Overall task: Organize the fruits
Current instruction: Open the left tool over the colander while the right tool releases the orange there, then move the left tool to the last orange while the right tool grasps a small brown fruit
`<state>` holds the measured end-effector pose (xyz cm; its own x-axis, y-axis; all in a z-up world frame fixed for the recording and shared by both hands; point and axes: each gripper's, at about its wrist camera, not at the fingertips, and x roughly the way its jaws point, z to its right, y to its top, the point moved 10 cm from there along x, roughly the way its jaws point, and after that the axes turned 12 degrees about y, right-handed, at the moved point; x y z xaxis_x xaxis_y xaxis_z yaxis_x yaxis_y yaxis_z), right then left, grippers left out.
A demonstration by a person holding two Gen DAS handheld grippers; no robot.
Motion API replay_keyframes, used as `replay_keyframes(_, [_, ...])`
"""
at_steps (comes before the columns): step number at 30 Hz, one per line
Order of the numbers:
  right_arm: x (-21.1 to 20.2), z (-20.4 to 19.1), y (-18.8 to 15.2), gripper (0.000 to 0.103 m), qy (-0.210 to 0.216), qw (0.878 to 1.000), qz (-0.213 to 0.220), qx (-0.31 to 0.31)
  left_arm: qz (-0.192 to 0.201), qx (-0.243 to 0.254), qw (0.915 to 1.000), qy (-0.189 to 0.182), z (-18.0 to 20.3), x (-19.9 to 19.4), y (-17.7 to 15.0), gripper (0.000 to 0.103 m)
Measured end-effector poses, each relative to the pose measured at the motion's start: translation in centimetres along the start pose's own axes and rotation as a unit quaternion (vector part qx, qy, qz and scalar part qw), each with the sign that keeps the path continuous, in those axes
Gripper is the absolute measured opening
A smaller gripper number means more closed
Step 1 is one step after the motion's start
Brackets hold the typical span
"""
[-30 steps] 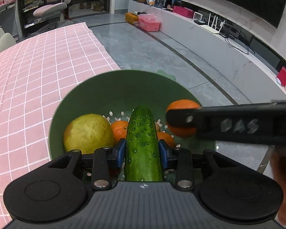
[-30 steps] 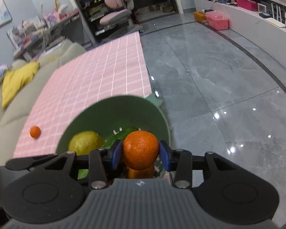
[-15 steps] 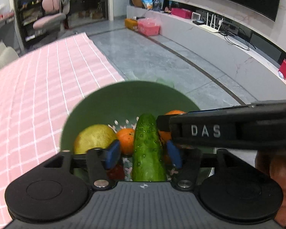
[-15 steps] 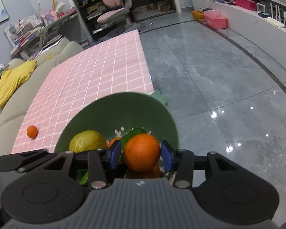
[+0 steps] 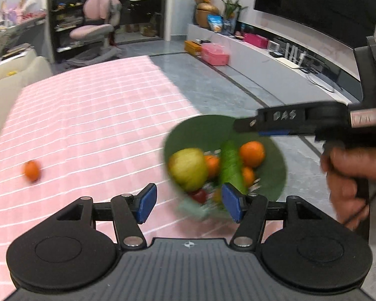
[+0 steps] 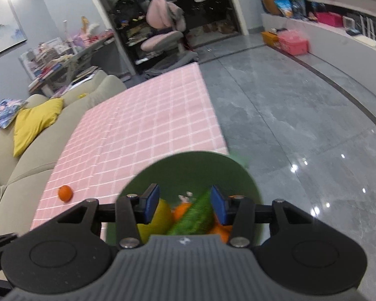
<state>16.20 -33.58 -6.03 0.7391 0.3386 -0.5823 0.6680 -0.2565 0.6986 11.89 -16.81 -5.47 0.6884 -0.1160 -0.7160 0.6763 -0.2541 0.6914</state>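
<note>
A green bowl stands at the right edge of the pink checked cloth. In it lie a cucumber, a yellow-green fruit, several oranges, one at top right, and something small and red. My left gripper is open and empty, back from the bowl's near left rim. My right gripper hangs open above the bowl, over the cucumber; nothing sits between its pads. One loose orange lies on the cloth at the left, also the orange in the right wrist view.
A hand holds the right gripper over the bowl's far right rim. A beige sofa with a yellow cushion borders the cloth on the left. Grey tiled floor drops away to the right of the table.
My left gripper opened, let the cucumber drop into the bowl and drew back up and to the left. My right gripper let go of the orange, which now rests in the bowl, and rose a little.
</note>
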Motion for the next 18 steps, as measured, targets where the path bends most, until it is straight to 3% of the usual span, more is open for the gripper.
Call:
replay_keyframes(8, [0.9, -6.2, -1.1, 0.044, 0.044, 0.997, -0.001, -0.06, -0.023, -0.017, 0.9976, 0.063, -7.4, -1.7, -6.1, 0.071])
replay_keyframes(12, [1.8, -9.5, -2.6, 0.044, 0.053, 0.993, -0.021, -0.103, -0.052, -0.068, 0.9905, 0.107, -11.1, -0.8, -8.8, 0.071])
replay_keyframes(18, [3.1, -13.4, -4.9, 0.044, 0.078, 0.987, -0.044, -0.137, -0.068, -0.074, 0.9883, 0.115, -13.7, 0.4, -10.4, 0.071])
